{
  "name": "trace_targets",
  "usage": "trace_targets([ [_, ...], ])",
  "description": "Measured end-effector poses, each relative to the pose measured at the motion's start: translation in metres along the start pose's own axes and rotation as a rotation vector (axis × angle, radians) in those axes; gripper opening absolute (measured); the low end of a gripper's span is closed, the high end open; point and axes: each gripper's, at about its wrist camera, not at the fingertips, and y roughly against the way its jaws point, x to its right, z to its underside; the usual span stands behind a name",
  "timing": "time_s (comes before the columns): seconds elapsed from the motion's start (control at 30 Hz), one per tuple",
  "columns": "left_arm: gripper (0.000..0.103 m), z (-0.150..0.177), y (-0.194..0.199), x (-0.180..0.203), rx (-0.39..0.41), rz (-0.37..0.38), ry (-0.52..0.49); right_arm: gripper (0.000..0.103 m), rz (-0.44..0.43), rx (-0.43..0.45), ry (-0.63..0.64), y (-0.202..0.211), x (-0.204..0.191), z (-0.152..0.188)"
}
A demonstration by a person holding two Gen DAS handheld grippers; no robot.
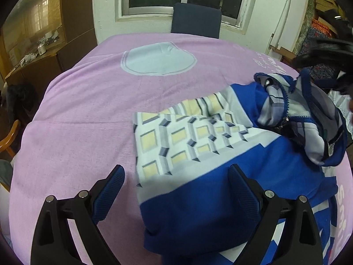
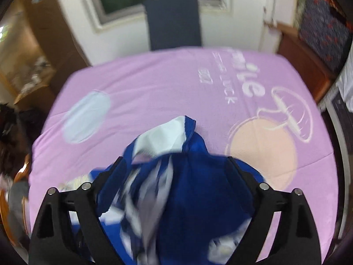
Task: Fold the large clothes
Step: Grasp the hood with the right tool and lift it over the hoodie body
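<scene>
A blue and white jacket (image 1: 198, 154) with a yellow-square pattern lies partly folded on the pink blanket (image 1: 77, 121) over the table. My left gripper (image 1: 176, 172) is open and empty, hovering over the jacket's near left edge. The jacket's zipped collar end (image 1: 308, 114) is bunched up at the right. In the right wrist view the jacket (image 2: 187, 187) is blurred and fills the space between the wide-apart fingers of my right gripper (image 2: 174, 163). I cannot tell whether it touches the cloth.
A dark blue chair (image 1: 196, 19) stands at the table's far edge under a window. A wooden cabinet (image 1: 33, 44) is at the left and stacked fabrics (image 2: 320, 33) at the right. The blanket (image 2: 176, 88) has printed shapes and lettering.
</scene>
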Motion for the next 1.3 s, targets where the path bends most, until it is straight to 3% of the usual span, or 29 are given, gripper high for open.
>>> trace_targets([
  [0.07,0.096,-0.002,-0.001,-0.005,-0.009,0.008,0.018,0.087,0.007,-0.051,-0.014,-0.027,-0.003,-0.003],
  [0.1,0.096,-0.003,-0.002,-0.008,-0.012,0.013,0.026,0.076,0.022,-0.097,-0.007,-0.043,-0.006,-0.004],
  [0.13,0.096,-0.004,-0.003,-0.011,-0.015,0.016,0.035,0.035,0.032,-0.118,-0.004,-0.051,-0.007,-0.001],
  [0.17,0.096,-0.005,-0.003,-0.012,-0.015,0.016,0.039,0.018,0.022,-0.136,-0.001,-0.056,-0.008,0.001],
  [0.2,0.096,-0.005,-0.003,-0.014,-0.014,0.016,0.045,0.013,0.001,-0.140,0.000,-0.056,-0.009,0.005],
  [0.23,0.096,-0.006,-0.002,-0.016,-0.011,0.016,0.051,0.013,-0.005,-0.101,0.010,-0.048,-0.010,0.006],
  [0.37,0.096,-0.007,0.003,-0.027,0.015,-0.004,0.077,0.012,-0.057,0.219,0.220,0.038,-0.041,0.025],
  [0.4,0.096,-0.007,0.005,-0.030,0.023,-0.012,0.088,0.012,-0.103,0.322,0.309,0.075,-0.052,0.041],
  [0.5,0.096,-0.005,0.019,-0.050,0.054,-0.012,0.153,0.013,-0.144,0.490,0.536,0.141,-0.073,0.098],
  [0.6,0.095,0.012,0.044,-0.075,0.094,-0.009,0.231,0.018,-0.150,0.465,0.775,0.166,-0.077,0.182],
  [0.63,0.095,0.021,0.051,-0.082,0.098,-0.005,0.248,0.031,-0.134,0.432,0.841,0.162,-0.074,0.206],
  [0.67,0.095,0.029,0.056,-0.088,0.097,-0.001,0.260,0.055,-0.107,0.401,0.887,0.157,-0.069,0.228],
  [0.7,0.095,0.038,0.061,-0.093,0.090,0.006,0.273,0.064,-0.055,0.362,0.934,0.147,-0.060,0.256],
  [0.77,0.095,0.057,0.070,-0.100,0.068,0.035,0.294,0.067,-0.025,0.317,0.953,0.136,-0.043,0.289],
  [0.9,0.094,0.074,0.084,-0.095,0.045,0.112,0.297,0.069,-0.116,0.262,0.757,0.138,-0.002,0.305],
  [1.07,0.095,0.067,0.088,-0.044,0.017,0.193,0.198,0.076,-0.321,0.225,0.306,0.136,0.048,0.273],
  [1.17,0.095,0.064,0.083,-0.002,0.001,0.165,0.076,0.076,-0.482,0.120,0.069,0.116,0.066,0.254],
  [1.3,0.095,0.071,0.064,0.021,-0.039,0.090,0.019,0.083,-0.558,0.081,-0.068,0.100,0.061,0.243],
])
